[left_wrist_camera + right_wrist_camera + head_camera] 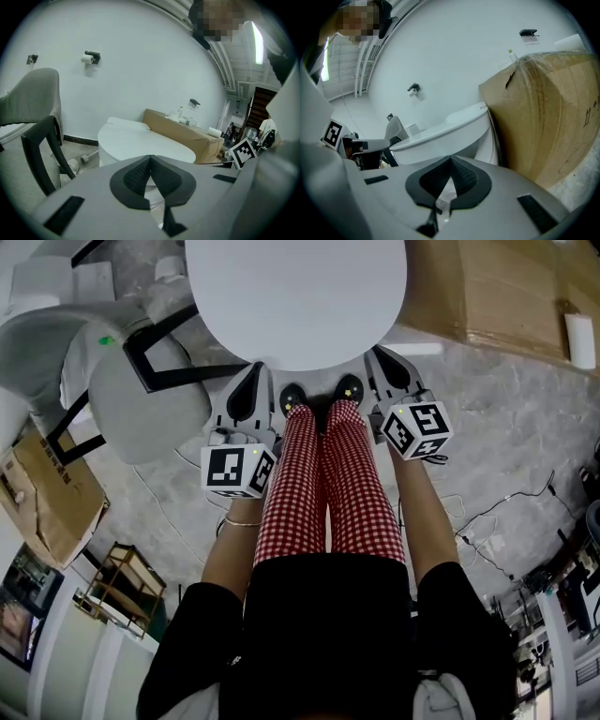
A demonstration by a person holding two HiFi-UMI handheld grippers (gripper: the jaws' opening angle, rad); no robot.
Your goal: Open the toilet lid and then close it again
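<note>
The toilet lid (295, 296) runs off the head view's top edge and hides the bowl beneath it there. The cardboard box (497, 296) is cut by the same edge. The small things (192, 108) standing on the box are too tiny to name.

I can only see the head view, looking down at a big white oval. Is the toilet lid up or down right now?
Observer: Down. From the side, the left gripper view shows the toilet lid lying flat on the toilet.
Operator: Are my pinchers grabbing anything?
Observer: No. Each gripper's own view shows its jaws pressed together with nothing between them: the left gripper and the right gripper.
Operator: What's behind the toilet?
Observer: A white wall with a toilet roll hanging on it, to the left of the toilet in the left gripper view.
</note>
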